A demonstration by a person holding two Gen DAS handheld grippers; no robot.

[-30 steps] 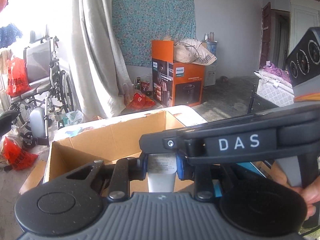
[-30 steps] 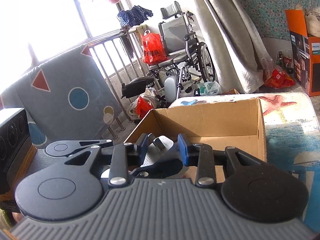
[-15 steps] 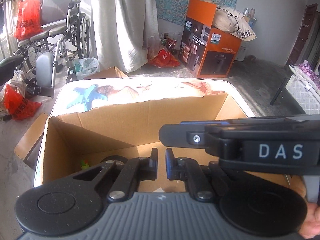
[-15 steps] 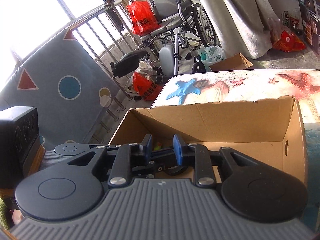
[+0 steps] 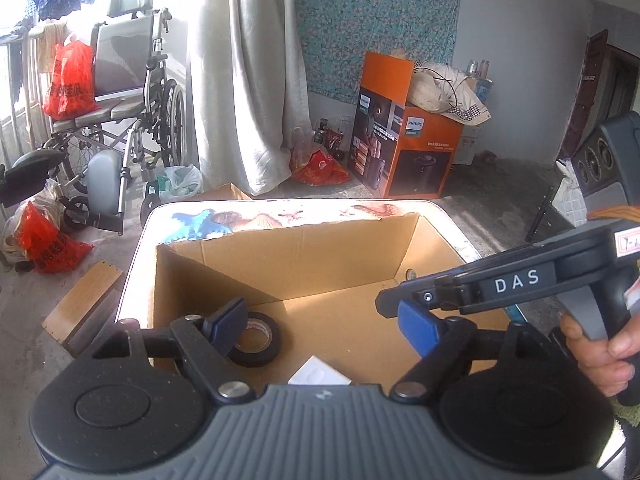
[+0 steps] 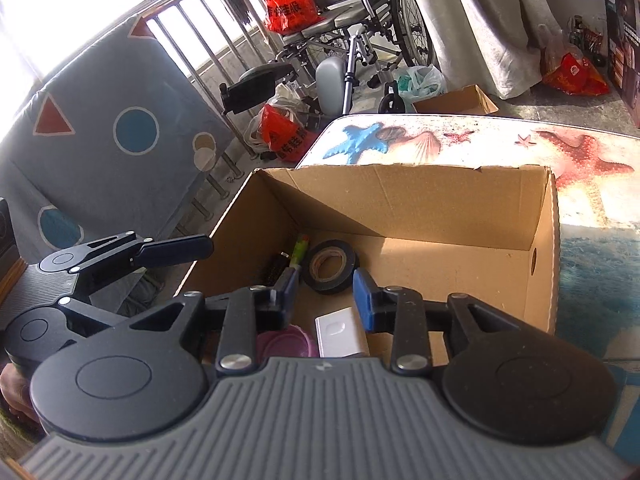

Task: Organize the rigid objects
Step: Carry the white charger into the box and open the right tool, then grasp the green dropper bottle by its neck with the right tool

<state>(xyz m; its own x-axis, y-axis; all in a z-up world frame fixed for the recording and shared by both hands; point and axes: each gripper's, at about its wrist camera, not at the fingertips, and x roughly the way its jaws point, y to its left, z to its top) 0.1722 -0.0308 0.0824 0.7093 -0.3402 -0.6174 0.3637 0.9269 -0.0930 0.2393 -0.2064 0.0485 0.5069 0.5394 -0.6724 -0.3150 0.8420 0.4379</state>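
Observation:
An open cardboard box [image 5: 304, 252] [image 6: 420, 204] stands on a table with a sea-life print. Inside lie a black tape roll [image 5: 256, 338] [image 6: 330, 266], a white flat rectangular object [image 5: 318, 376] [image 6: 340, 332], a purple lid [image 6: 284, 340], a black brush [image 6: 274, 270] and a green pen [image 6: 300, 246]. My left gripper [image 5: 324, 324] is open and empty above the box's near side. My right gripper [image 6: 324, 292] is open and empty above the white object; it also shows in the left wrist view [image 5: 496, 284].
The printed table [image 6: 460, 140] extends past the box to the right. A wheelchair [image 5: 120, 120], red bags [image 5: 48, 240], a curtain [image 5: 240, 80] and an orange appliance box [image 5: 404, 148] stand on the floor beyond. A patterned mat [image 6: 100, 132] leans at the left.
The left gripper let go of the white object, which now lies in the box, closed briefly and then opened wide. The right gripper also opened. Both views tilted down over the box.

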